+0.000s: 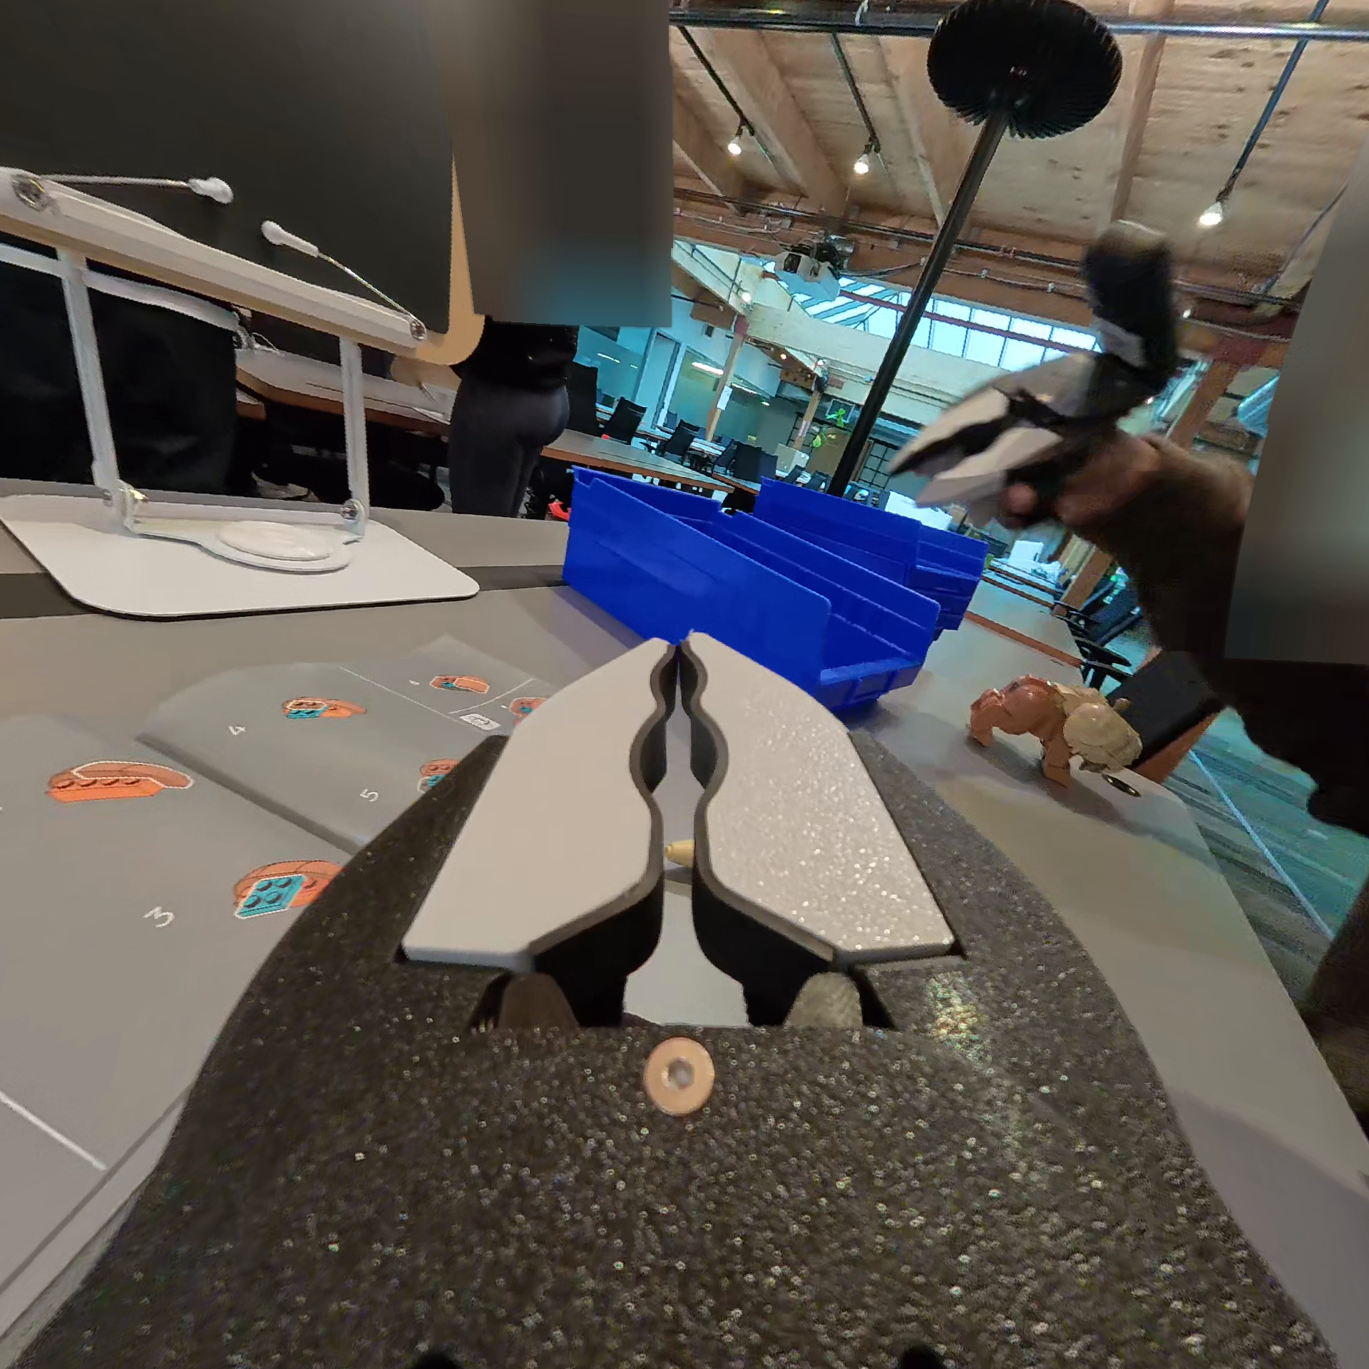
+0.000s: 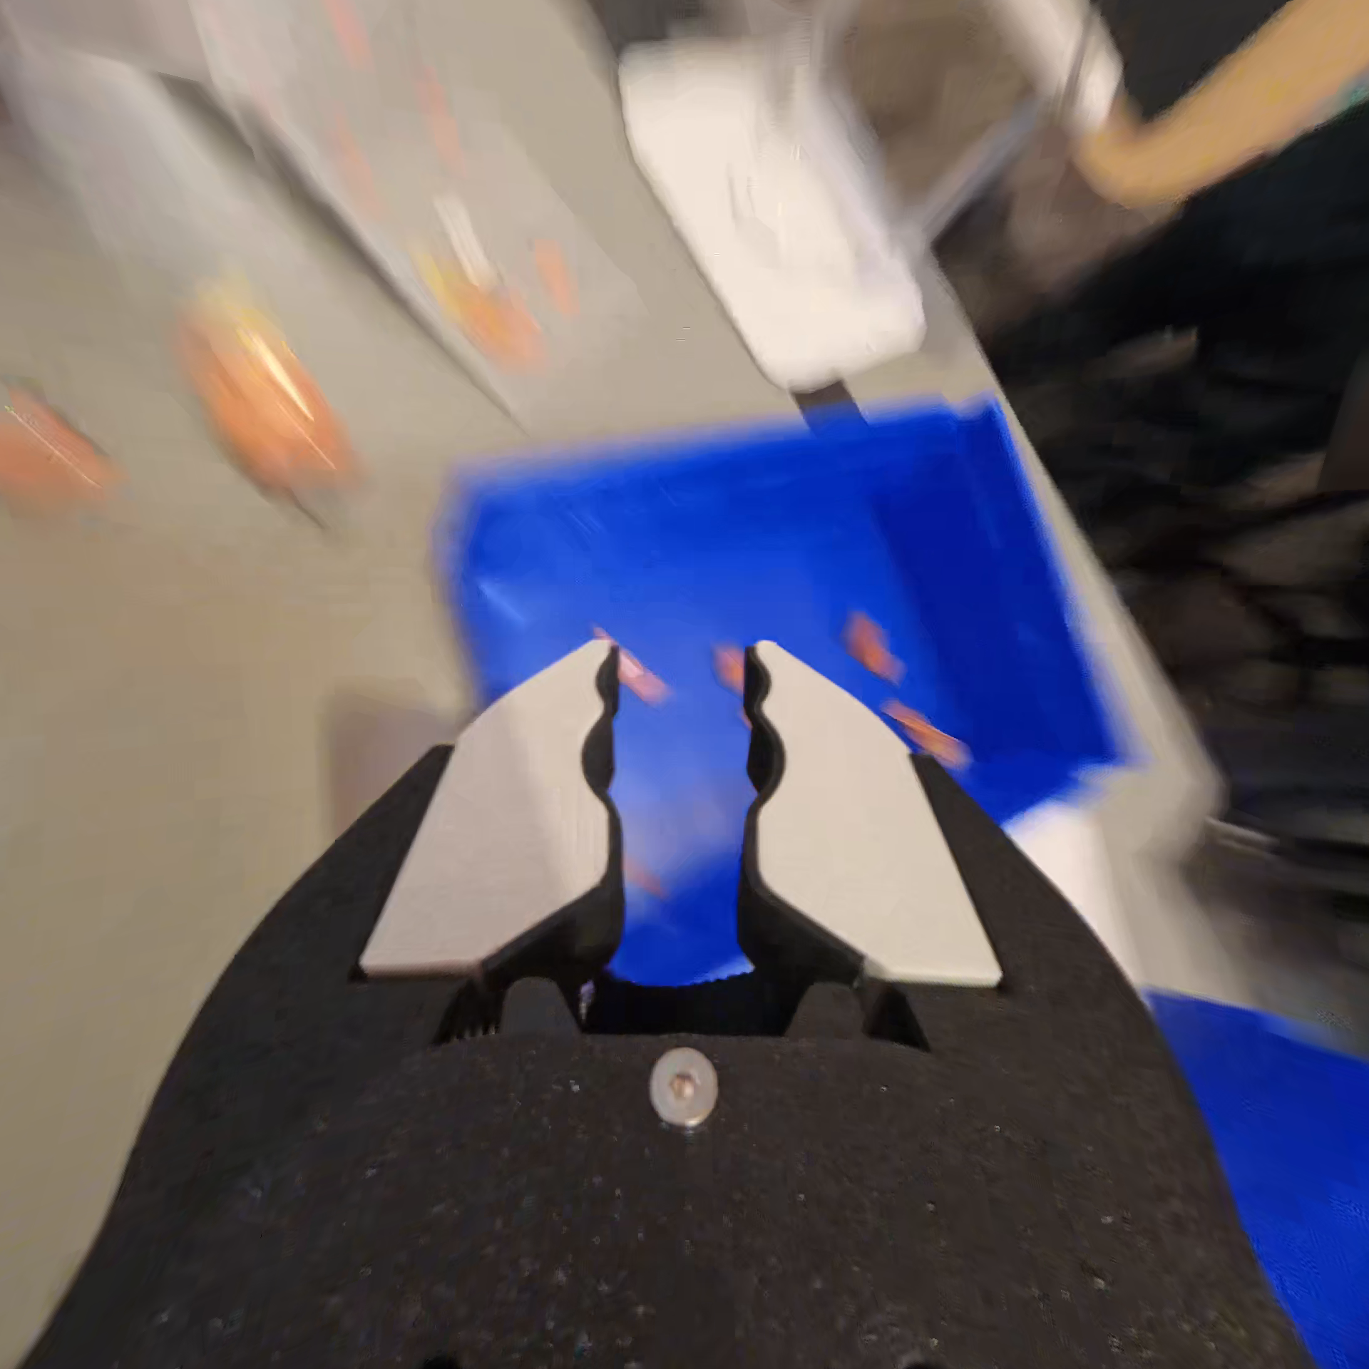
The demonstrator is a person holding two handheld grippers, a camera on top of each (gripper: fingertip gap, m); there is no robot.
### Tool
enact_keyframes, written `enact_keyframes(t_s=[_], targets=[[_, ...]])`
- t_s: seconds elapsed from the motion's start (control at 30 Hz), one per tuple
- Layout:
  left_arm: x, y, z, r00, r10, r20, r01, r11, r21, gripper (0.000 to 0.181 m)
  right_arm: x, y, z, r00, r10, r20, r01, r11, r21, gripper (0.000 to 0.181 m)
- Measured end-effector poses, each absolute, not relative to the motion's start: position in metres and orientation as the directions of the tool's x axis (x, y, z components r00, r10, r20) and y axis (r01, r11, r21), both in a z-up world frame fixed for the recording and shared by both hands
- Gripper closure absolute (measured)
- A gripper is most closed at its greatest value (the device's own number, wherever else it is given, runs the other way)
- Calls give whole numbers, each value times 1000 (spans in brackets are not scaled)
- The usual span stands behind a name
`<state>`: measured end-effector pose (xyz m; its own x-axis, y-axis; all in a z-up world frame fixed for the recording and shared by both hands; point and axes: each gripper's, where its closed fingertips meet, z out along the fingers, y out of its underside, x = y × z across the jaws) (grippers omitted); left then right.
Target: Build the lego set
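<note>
In the left wrist view my left gripper [image 1: 678,646] is shut, low over the grey table, with its fingertips touching. A small tan piece [image 1: 678,852] shows through the gap between the fingers; I cannot tell if it is gripped. A partly built brown and tan lego figure [image 1: 1059,730] stands on the table to the right. The right gripper [image 1: 956,459], blurred, hangs in a hand above the blue bins [image 1: 741,593]. In the right wrist view, which is motion-blurred, my right gripper [image 2: 681,655] is open and empty over a blue bin [image 2: 741,533] holding several orange pieces [image 2: 870,655].
An open instruction booklet [image 1: 222,815] lies on the table to the left, and shows blurred in the right wrist view [image 2: 259,392]. A white stand [image 1: 244,563] holding a dark screen stands at the back left. The table's right edge [image 1: 1215,852] is close to the figure. The tips of one gripper are about 35 cm away from the tips of the other.
</note>
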<state>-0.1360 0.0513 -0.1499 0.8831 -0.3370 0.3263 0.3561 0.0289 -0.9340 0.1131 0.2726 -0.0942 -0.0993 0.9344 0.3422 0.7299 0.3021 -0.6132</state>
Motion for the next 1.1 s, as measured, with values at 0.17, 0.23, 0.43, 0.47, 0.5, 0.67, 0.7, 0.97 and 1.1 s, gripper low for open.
enact_keyframes(t_s=[0.17, 0.23, 0.43, 0.47, 0.5, 0.67, 0.7, 0.97, 1.1], targets=[[-132, 52, -154, 905, -330, 267, 290, 20, -957, 181, 107, 359, -138, -362, 868, 339, 835, 464, -295, 139], [-131, 52, -155, 907, -331, 260, 282, 18, -959, 181, 102, 369, -158, -425, 860, 281, 839, 491, -233, 138], [-131, 57, -158, 896, -341, 286, 304, 1, -953, 181, 103, 368, -214, -622, 765, 168, 775, 632, -5, 134], [-131, 57, -158, 894, -343, 287, 305, -2, -952, 181, 104, 368, -223, -639, 757, 139, 767, 641, 37, 132], [-130, 58, -158, 893, -345, 288, 305, -4, -952, 181, 105, 370, -231, -654, 748, 117, 757, 649, 77, 132], [-130, 57, -158, 895, -347, 282, 301, 1, -954, 181, 99, 380, -252, -678, 733, 59, 729, 660, 184, 130], [-130, 57, -158, 894, -347, 282, 301, 0, -954, 181, 97, 380, -254, -678, 733, 47, 727, 661, 187, 130], [-129, 57, -158, 895, -347, 279, 297, -1, -955, 181, 103, 381, -270, -642, 767, -9, 738, 620, 266, 158], [-128, 57, -158, 896, -349, 273, 290, -5, -957, 181, 103, 369, -262, -647, 762, 18, 748, 630, 208, 158]])
